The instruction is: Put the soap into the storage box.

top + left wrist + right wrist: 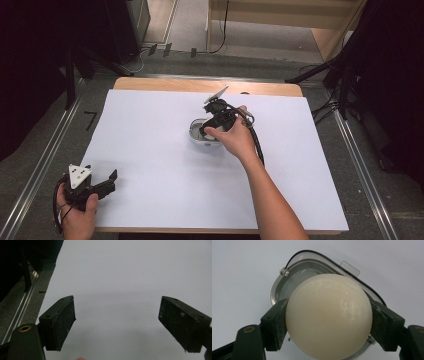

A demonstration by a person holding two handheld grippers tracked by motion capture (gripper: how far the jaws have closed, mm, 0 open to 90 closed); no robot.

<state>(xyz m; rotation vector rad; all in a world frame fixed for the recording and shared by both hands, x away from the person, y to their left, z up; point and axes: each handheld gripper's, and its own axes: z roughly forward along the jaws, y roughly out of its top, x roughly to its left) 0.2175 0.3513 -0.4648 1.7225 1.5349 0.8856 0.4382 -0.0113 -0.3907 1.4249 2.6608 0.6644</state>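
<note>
Nearest the person, the left gripper (102, 184) rests at the near left corner of the white sheet (150, 150), held in the left hand (77, 212). In the left gripper view its 2 jaws stand spread wide over bare sheet, with nothing between them. Farther out, near the middle of the table (200, 85), the right hand (237, 140) holds the right gripper (328, 320). In the right gripper view its 2 jaws pinch a cream-coloured egg (329, 315), 1 pad pressed on each flank, the egg bulging toward the camera. Directly behind the egg lies a clear, rounded container (294, 272) with a small tab at its rim; whether the egg touches it cannot be told.
</note>
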